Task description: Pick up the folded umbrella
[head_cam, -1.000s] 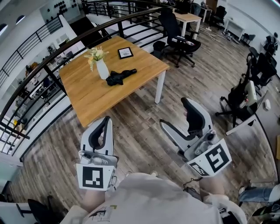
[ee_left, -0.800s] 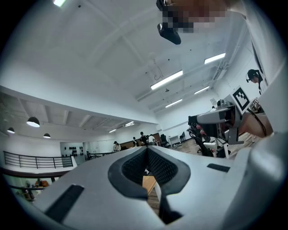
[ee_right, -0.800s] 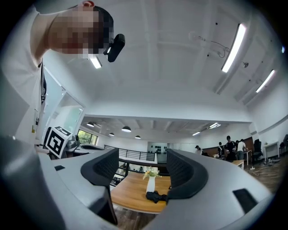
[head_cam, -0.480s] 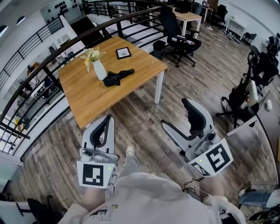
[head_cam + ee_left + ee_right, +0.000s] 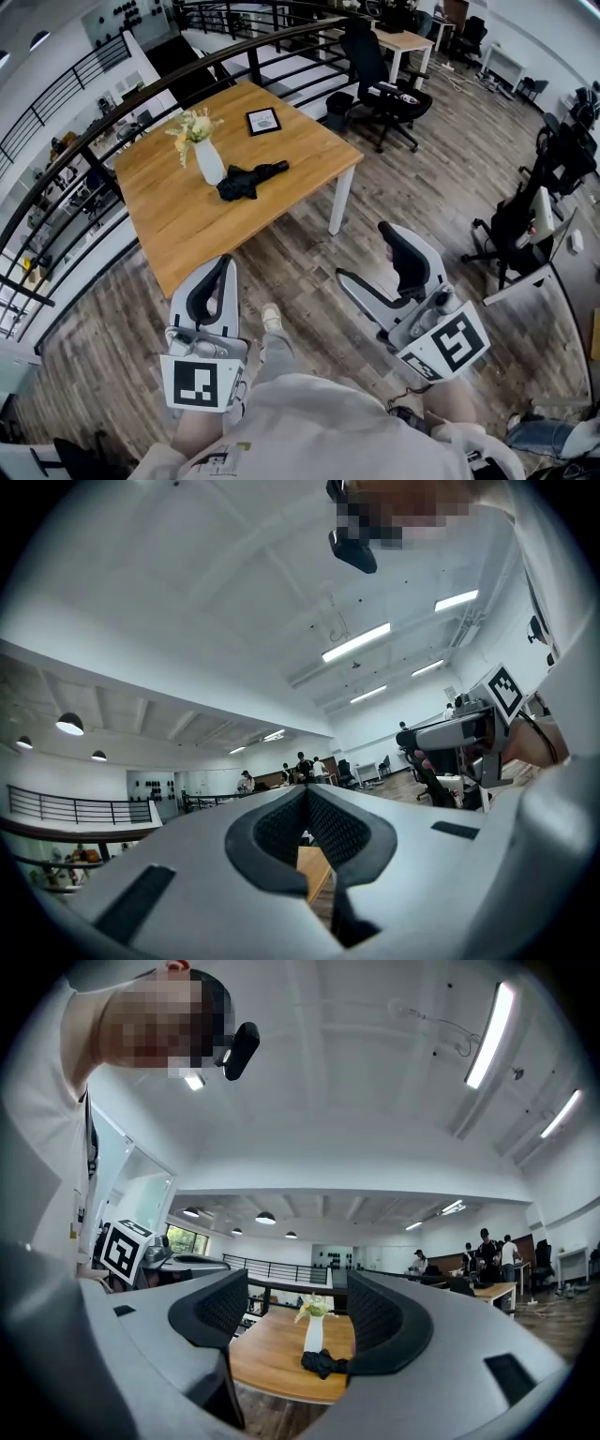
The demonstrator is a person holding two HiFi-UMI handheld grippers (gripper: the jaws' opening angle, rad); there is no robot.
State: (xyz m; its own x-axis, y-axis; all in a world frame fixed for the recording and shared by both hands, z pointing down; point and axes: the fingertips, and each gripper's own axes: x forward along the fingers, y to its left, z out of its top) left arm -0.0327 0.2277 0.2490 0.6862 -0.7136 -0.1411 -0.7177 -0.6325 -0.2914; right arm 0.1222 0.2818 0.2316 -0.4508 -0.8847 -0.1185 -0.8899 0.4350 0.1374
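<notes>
The folded black umbrella point(image 5: 248, 180) lies on the wooden table point(image 5: 187, 220), just right of a white vase of flowers point(image 5: 207, 161). Both grippers are held low over the floor, well short of the table. My left gripper point(image 5: 226, 262) has its jaws closed together with nothing in them; in the left gripper view point(image 5: 305, 794) only a sliver of table point(image 5: 314, 872) shows below them. My right gripper point(image 5: 366, 253) is open and empty. The right gripper view frames the umbrella point(image 5: 324, 1364) and vase point(image 5: 313, 1331) between the spread jaws of my right gripper point(image 5: 295, 1312).
A framed picture point(image 5: 263, 120) lies on the table's far side. A black railing point(image 5: 84, 141) runs behind and left of the table. Office chairs point(image 5: 380, 80) stand beyond the table's right corner, more chairs point(image 5: 525, 220) at far right. Wood floor lies between me and the table.
The table and umbrella have shifted slightly left and nearer in the head view, and a shoe has come into view below. Both grippers keep their pose and jaw state.
</notes>
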